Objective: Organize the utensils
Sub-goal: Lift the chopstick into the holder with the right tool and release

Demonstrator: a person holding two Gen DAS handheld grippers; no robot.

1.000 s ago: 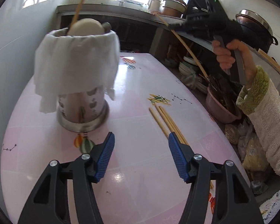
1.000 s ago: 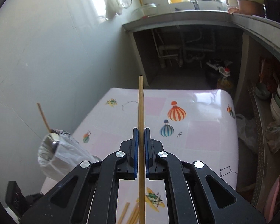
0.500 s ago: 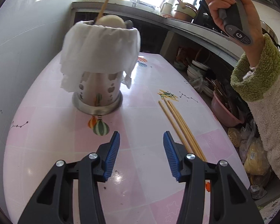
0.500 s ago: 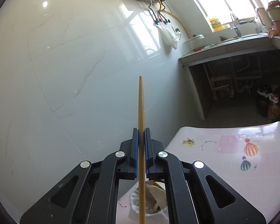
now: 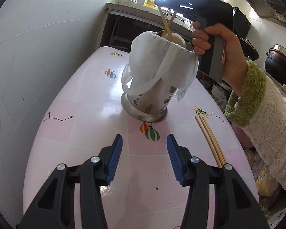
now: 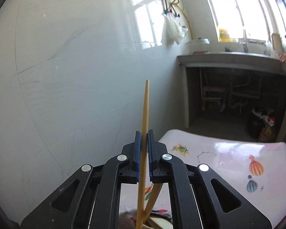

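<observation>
My right gripper [image 6: 144, 148] pinches one chopstick [image 6: 144, 126] over the metal holder [image 5: 152, 103] — its tip is going in. My left gripper [image 5: 144, 158] is spread, empty. The stick could bump the other chopstick [image 5: 169, 23] inside and slip — or tip the holder.

Utensil holder [image 5: 152, 87] blocks mid-table; bare table [image 5: 82, 133] left, seemingly passable.

Bamboo chopstick [image 6: 145, 114] stands upright into the cloth-draped metal holder [image 5: 154, 103]; others [image 5: 209, 135] lie flat.
</observation>
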